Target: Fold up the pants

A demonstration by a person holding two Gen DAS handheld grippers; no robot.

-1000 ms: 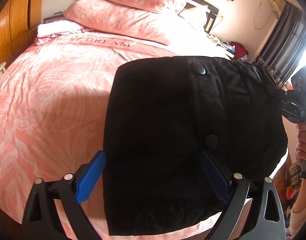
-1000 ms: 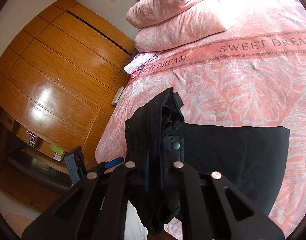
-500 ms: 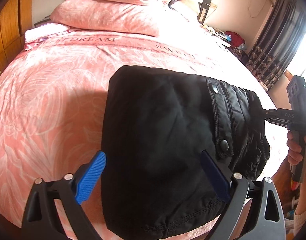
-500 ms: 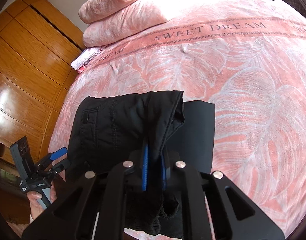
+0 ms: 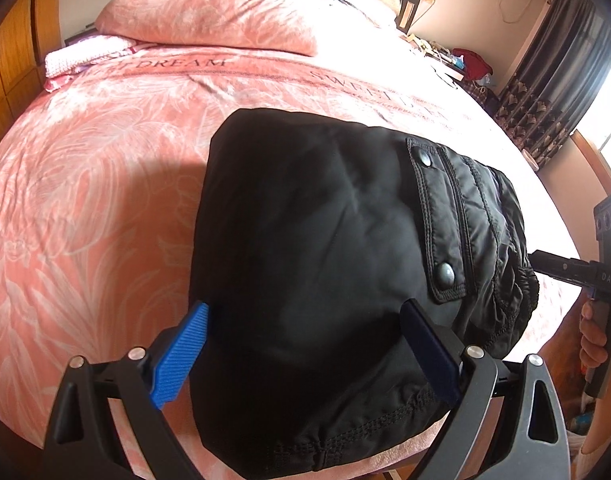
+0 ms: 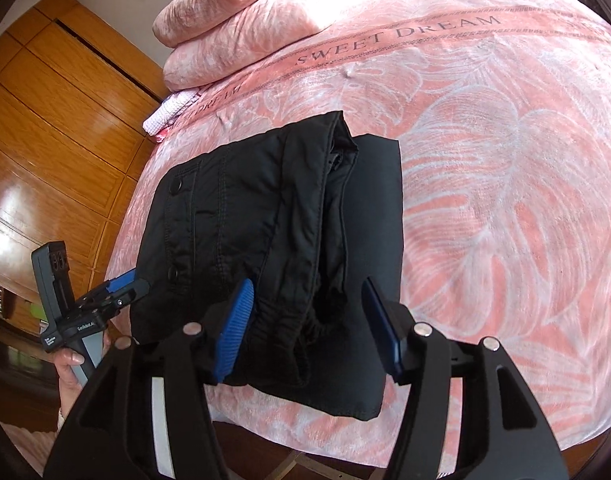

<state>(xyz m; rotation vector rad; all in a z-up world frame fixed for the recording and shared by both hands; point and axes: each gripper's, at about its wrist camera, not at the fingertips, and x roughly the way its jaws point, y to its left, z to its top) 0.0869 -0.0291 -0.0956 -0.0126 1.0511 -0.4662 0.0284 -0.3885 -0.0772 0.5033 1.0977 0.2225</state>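
Pants (image 5: 325, 264), black and padded with snap buttons and stitched seams, lie folded in a thick stack at the near edge of a pink leaf-patterned bed (image 5: 85, 200). Left gripper (image 5: 305, 344) and right gripper (image 6: 305, 320) both hold fingers wide, gripping nothing. Best now to press the puffy layers flat and square the edges

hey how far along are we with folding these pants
Nearly done, by the look of it. The black pants lie in a folded stack near the bed edge. Nothing is in hand: the left gripper and right gripper are both open. Perhaps only squaring the uneven layers remains.
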